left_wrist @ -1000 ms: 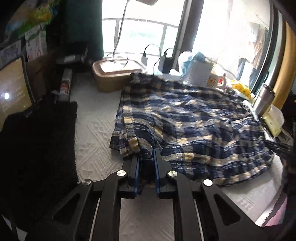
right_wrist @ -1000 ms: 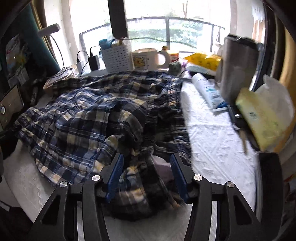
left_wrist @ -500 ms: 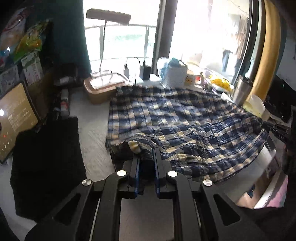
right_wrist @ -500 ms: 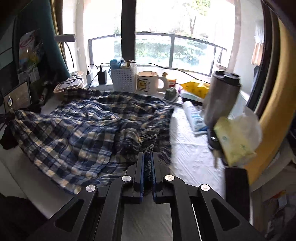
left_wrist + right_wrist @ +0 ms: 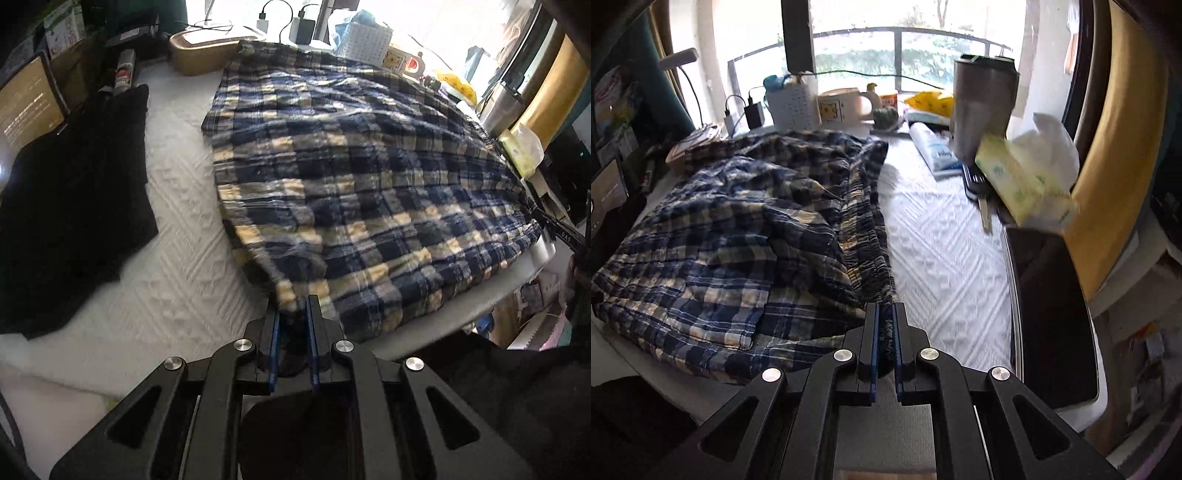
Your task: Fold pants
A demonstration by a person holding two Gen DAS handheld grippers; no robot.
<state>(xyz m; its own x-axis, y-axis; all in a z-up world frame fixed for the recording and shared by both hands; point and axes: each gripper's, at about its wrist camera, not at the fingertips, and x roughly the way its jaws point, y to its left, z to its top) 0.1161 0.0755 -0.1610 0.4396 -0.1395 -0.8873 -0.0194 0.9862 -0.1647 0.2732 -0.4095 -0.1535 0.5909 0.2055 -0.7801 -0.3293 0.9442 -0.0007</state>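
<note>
The left gripper (image 5: 293,306) has its fingers (image 5: 274,332) drawn narrow, pinching the near corner of the plaid pants (image 5: 354,177), a fold of the cloth caught between the blue pads. The right gripper (image 5: 884,314) has its fingers (image 5: 871,332) almost together, clamped on the gathered waistband edge of the pants (image 5: 731,236). The pants spread across the white quilted bench (image 5: 177,236), fanning from the left fingers toward twelve and two o'clock; from the right fingers they lie toward ten and eleven o'clock, with bare bench (image 5: 942,251) toward one o'clock. A screen (image 5: 27,107) at ten o'clock in the left view shows writing too small to read. The print on the tissue pack (image 5: 1023,184) and on the mug (image 5: 838,107) is too blurred to read.
</note>
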